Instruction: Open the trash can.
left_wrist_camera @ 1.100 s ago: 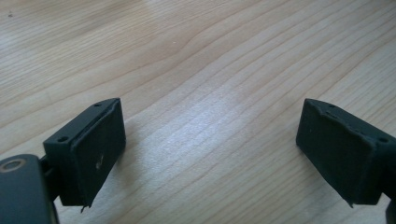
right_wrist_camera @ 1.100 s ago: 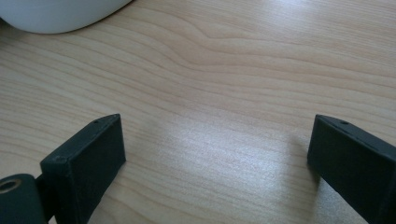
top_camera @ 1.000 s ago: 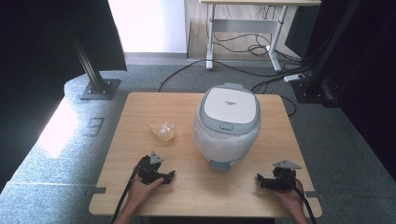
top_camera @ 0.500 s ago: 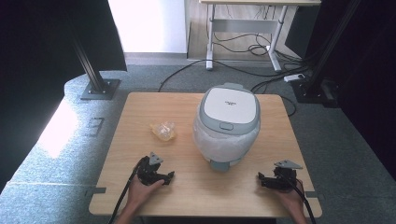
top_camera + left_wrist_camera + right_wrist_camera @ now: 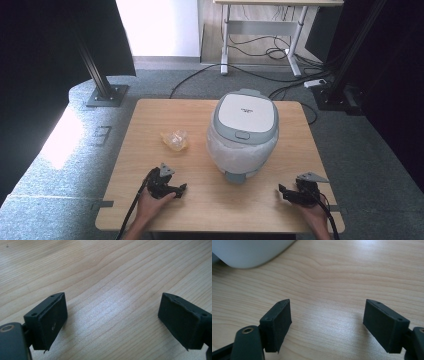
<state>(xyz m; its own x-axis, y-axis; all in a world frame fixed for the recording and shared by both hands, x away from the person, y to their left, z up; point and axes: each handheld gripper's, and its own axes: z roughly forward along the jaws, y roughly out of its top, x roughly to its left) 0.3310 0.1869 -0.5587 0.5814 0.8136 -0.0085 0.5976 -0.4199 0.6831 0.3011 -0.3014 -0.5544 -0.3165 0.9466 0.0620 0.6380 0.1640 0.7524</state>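
Both grippers low on the table, nothing held.

Table (image 5: 200,205): pale grained wood. Rice cooker (image 5: 243,134): rounded, white-grey, smooth lid shut, mid-table between and beyond the left gripper (image 5: 181,189) and right gripper (image 5: 282,191). Left jaws wide, bare wood between. Right jaws have just been closing, still apart, empty. Crinkled clear wrapper (image 5: 174,139) left of cooker, beyond left gripper.

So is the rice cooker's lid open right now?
No, the rice cooker sits on the table with its white-and-grey lid flat down and closed.
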